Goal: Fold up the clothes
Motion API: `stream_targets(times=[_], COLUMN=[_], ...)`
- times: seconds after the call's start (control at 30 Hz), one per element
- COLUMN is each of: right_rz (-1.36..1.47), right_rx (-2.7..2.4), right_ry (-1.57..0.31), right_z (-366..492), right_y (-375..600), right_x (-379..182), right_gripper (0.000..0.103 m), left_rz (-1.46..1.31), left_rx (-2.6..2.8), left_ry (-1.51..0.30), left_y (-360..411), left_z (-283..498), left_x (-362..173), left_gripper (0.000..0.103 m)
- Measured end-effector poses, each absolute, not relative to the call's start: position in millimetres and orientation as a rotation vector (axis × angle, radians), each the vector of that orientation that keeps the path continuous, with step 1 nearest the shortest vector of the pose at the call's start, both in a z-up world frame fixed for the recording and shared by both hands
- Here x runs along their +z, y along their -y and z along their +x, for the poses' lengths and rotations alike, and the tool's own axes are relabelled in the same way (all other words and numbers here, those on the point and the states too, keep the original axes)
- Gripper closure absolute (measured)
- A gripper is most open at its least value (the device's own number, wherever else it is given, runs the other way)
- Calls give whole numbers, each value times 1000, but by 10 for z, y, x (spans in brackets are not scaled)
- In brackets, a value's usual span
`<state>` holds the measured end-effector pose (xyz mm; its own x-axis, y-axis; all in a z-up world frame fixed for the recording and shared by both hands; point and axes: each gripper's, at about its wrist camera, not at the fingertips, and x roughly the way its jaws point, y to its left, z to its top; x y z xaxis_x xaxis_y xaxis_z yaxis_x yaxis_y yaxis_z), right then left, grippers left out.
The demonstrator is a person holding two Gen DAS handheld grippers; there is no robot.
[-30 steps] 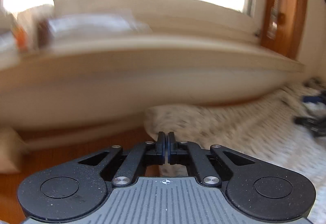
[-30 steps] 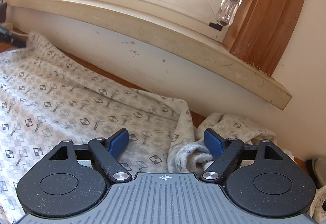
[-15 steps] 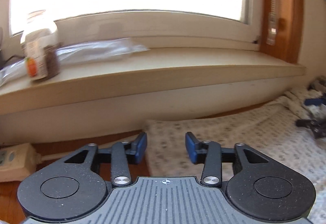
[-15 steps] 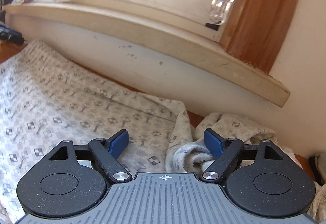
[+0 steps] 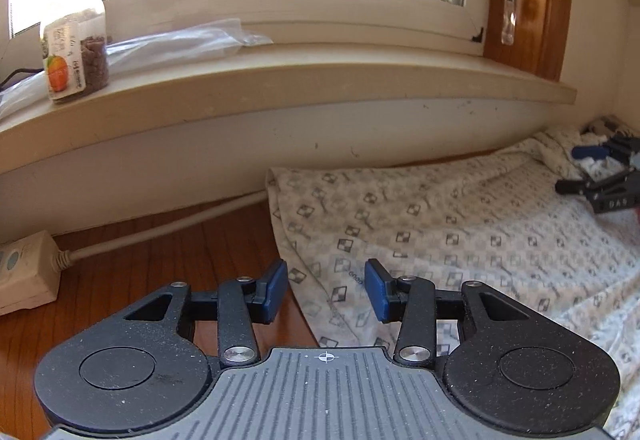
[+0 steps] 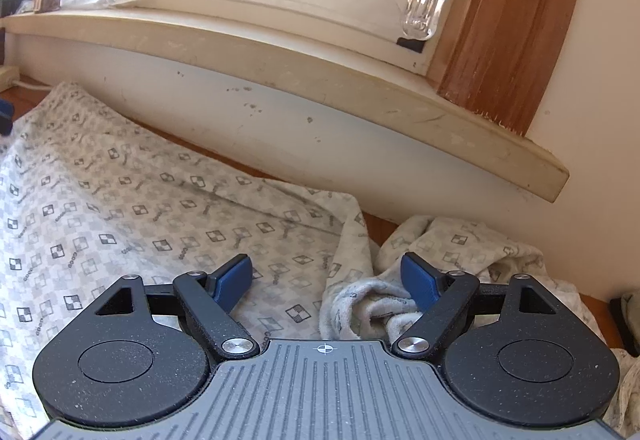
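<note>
While the patterned garment (image 5: 460, 224) lies spread flat on the wooden table (image 5: 132, 256) under the window sill (image 5: 280, 80), both tongs hang over it with nothing between their pads. I go from left to right.

At the far left, only the left wrist view shows clearly a beige power strip (image 5: 22, 272) on the wood, with its cable running along the wall, and on the sill a glass jar (image 5: 74, 40) with an orange label beside a clear plastic bag (image 5: 180, 42). In the right wrist view the jar and the bag are only small shapes far away.

Next comes the left gripper (image 5: 326, 290). Its blue pads stand apart, released, and the left edge of the garment passes under the gap between them; they do not press on it.

Further right, the cloth covers the table up to the wall. The right gripper (image 6: 326, 280) is wide open above the right edge of the garment, where a bunched sleeve (image 6: 368, 310) lies just beside its right finger. Whether the finger touches this sleeve, I cannot tell. The left view shows this gripper only small, at its right border (image 5: 604, 176).

Only the right view shows the clear blind-cord weight (image 6: 428, 4) hanging by the brown wooden frame (image 6: 508, 24) so near.
</note>
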<state>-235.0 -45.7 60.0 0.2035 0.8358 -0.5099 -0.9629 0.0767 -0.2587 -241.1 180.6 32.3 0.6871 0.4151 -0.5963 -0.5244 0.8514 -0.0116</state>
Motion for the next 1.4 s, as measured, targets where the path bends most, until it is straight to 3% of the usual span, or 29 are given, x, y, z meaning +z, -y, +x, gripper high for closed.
stream_targets(times=[0.13, 0.23, 0.43, 0.6, 0.73, 0.77, 0.9, 0.97, 1.23, 1.3, 1.4], right_rz=[-618, -625, -621, -619, -626, -628, -633, -634, -634, -632, -630], right_rx=[1366, 1366, 1367, 1368, 1365, 1364, 1362, 1363, 1369, 1369, 1369], right_ry=[-249, -245, -241, -242, -239, -238, -231, -230, -224, -225, -225], right_z=[-2361, -2371, -2373, -2376, -2392, -2395, -2411, -2416, -2419, -2411, -2403], right_y=[448, 440, 451, 447, 439, 437, 431, 430, 429, 427, 431], right_x=[591, 586, 588, 573, 559, 556, 540, 534, 518, 520, 523], right_gripper=[22, 22, 22, 22, 22, 22, 22, 22, 22, 22, 22], left_rz=[-145, -148, -49, -140, -186, -201, -211, -194, -85, -73, -133], left_rx=[503, 486, 639, 628, 578, 572, 563, 573, 710, 734, 684], left_ry=[-634, -635, -667, -624, -614, -622, -625, -604, -551, -550, -525], left_y=[-1720, -1717, -1769, -1873, -1969, -2015, -2119, -2126, -2001, -1935, -1853], left_z=[-2342, -2351, -2464, -2559, -2414, -2350, -2203, -2205, -2235, -2256, -2324], left_x=[286, 288, 364, 420, 425, 407, 363, 374, 473, 500, 539], left_gripper=[59, 99, 100, 95, 68, 67, 68, 100, 96, 86, 60])
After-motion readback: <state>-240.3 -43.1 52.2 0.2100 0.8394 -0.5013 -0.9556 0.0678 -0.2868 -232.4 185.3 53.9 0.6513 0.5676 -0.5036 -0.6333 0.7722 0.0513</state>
